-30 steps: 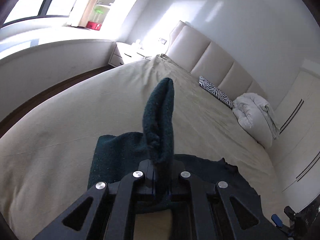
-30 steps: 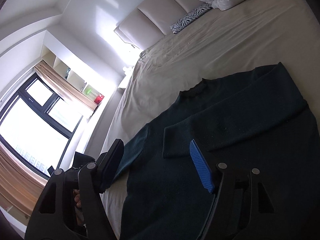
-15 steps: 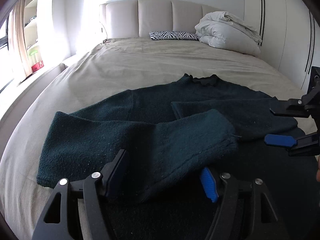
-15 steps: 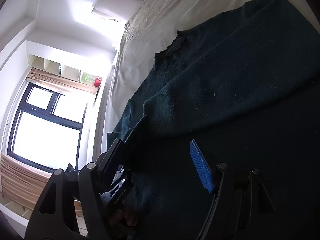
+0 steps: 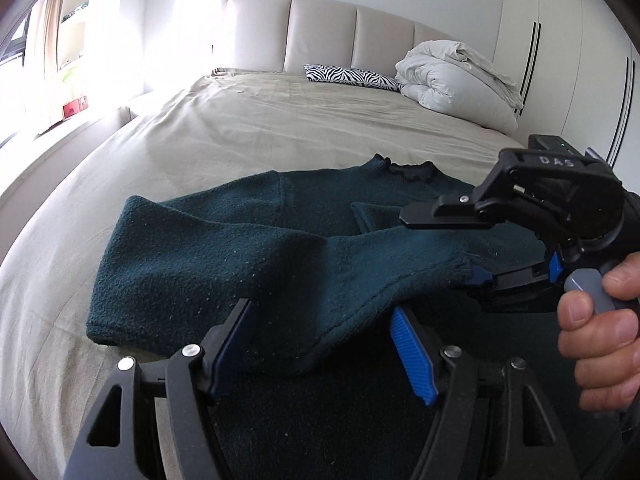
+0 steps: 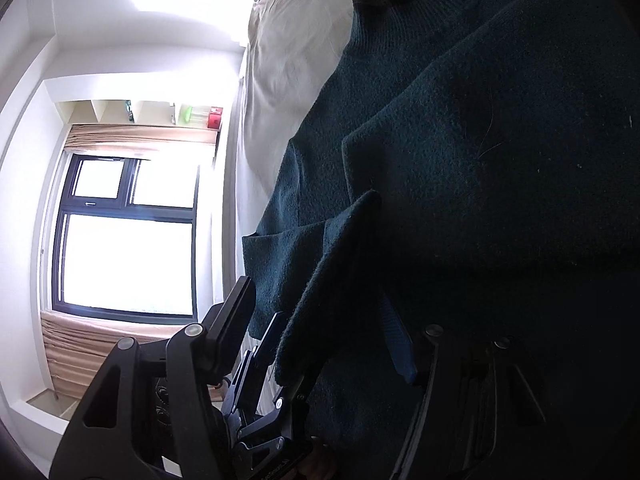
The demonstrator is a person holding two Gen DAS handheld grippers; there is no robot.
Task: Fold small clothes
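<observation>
My left gripper (image 5: 320, 344) hangs released over the sweater (image 5: 224, 264) on the bed (image 5: 280, 128); its folded sleeve runs left-to-right mid-frame, cuff between my right gripper (image 5: 452, 248)'s spread fingers, nearer

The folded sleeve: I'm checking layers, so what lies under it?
Under the sleeve lies the sweater body and part of the other sleeve, all on the bed. Anything beneath is covered.

Sweater (image 5: 240, 256) fuzzy matt knit; bed sheet (image 5: 280, 128) smooth matt cloth; headboard (image 5: 320, 32) padded.
</observation>
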